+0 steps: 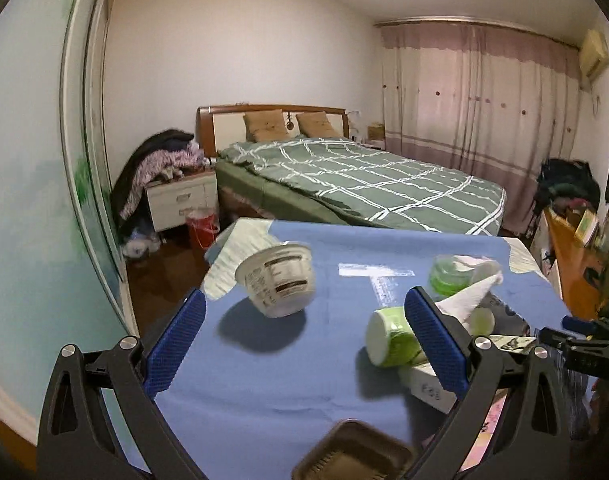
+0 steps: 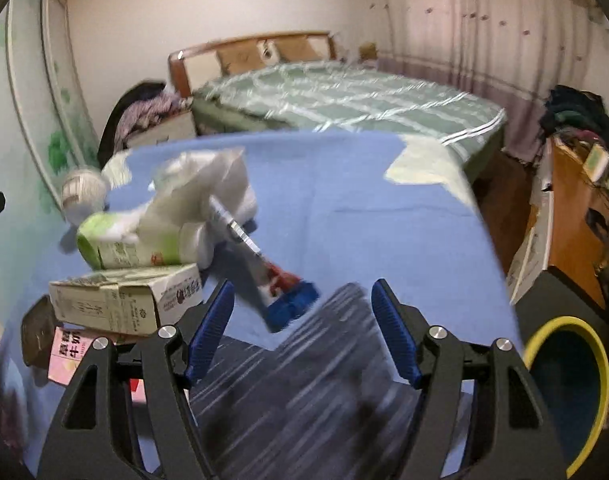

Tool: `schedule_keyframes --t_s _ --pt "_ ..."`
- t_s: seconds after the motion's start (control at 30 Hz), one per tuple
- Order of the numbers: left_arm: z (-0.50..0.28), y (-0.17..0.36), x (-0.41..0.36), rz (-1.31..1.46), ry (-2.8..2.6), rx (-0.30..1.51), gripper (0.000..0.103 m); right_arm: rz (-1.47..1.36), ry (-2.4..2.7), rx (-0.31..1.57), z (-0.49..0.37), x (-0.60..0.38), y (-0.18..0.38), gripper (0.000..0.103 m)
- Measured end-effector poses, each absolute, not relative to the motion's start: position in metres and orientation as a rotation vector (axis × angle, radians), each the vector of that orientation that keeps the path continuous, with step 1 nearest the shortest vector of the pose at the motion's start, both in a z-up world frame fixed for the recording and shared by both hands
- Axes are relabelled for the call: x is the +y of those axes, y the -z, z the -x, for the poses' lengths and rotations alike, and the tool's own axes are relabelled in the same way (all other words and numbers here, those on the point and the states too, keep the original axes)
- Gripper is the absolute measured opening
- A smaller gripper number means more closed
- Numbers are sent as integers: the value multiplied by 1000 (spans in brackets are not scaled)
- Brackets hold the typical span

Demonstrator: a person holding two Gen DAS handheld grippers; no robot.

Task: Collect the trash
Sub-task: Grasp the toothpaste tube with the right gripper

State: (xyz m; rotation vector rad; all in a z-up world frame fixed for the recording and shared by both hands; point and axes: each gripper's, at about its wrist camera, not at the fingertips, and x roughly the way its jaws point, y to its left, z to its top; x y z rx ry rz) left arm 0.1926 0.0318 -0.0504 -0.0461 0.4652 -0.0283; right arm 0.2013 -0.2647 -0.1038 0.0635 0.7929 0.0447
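Filling the far room is a bed [image 1: 364, 176] with a green checked cover, pink curtains [image 1: 476, 92] behind it and a nightstand [image 1: 182, 200] piled with clothes at its left. Nearer, a table [image 1: 264, 368] under a blue cloth carries the trash. A bin [image 2: 564, 396] with a yellow rim stands at the table's right edge, seen in the right wrist view.

Both grippers hang over the cloth, holding nothing. The left gripper [image 1: 304, 344] has its jaws spread wide, a white tub [image 1: 278, 280] lying on its side ahead between them but well clear of the pads. The right gripper [image 2: 302, 328] also stands open, over a dark striped wrapper [image 2: 304, 392] that lies flat on the cloth; whether the pads touch it I cannot tell, since that view is blurred.

Trash clusters between the two: a beige carton [image 2: 124, 300] on a pink packet [image 2: 70, 356], a green cup [image 1: 392, 338] on its side touching the carton, crumpled tissue [image 1: 472, 288] over it, a red-and-blue tube [image 2: 280, 292] just ahead of the right gripper's left finger, a green lidded pot [image 1: 448, 276] farther back, and a brown tray [image 1: 352, 456] at the near edge.
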Motion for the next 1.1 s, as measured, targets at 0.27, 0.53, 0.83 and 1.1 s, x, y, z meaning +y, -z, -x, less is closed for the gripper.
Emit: schedule_keyframes --t_s 0.27,0.53,0.83,1.1 --pt "-202 75 37 88 9 488 98 -18 -87 849 -241 -252 120 66" --pt "-201 77 32 81 -24 487 98 -55 -121 881 -244 -258 129 41" --pt "-201 82 30 75 -29 492 98 -47 -122 849 -236 -260 123 28" --pt "-199 83 25 52 -17 493 98 -123 -121 821 -209 -272 107 23"
